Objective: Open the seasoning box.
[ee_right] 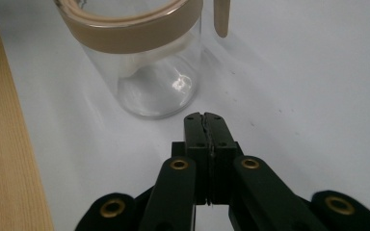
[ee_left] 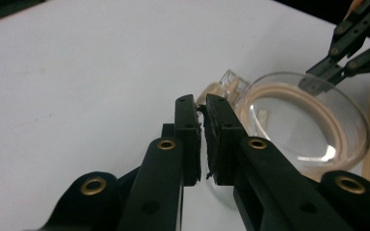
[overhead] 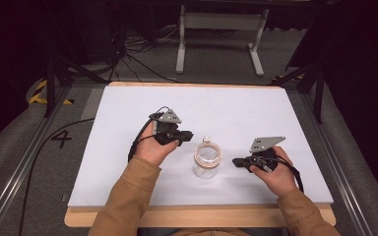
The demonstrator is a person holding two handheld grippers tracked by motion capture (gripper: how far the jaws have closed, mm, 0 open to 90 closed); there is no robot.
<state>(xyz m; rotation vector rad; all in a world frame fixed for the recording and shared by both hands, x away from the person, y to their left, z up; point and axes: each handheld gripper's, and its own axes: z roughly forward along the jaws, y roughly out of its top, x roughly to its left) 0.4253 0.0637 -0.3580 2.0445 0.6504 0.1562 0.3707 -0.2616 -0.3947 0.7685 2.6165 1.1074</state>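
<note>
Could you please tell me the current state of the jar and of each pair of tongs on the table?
Jar: upright on the white table, empty, no lid on it, touched by neither tongs.
Left tongs: shut, holding nothing, tips close beside the jar's rim.
Right tongs: shut, holding nothing, pointing at the jar's base, apart from it.

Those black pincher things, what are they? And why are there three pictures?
They are grippers, tongs that a person squeezes by hand. No robot here. The big picture looks down from above: the left gripper and the right gripper sit on either side of a clear glass jar with a tan band round its rim, standing on a white table. The other two pictures come from small cameras riding on each gripper, looking along its black jaws. Both pairs of jaws are pressed shut with nothing between them. Nothing is held; the jar stands by itself.
</note>
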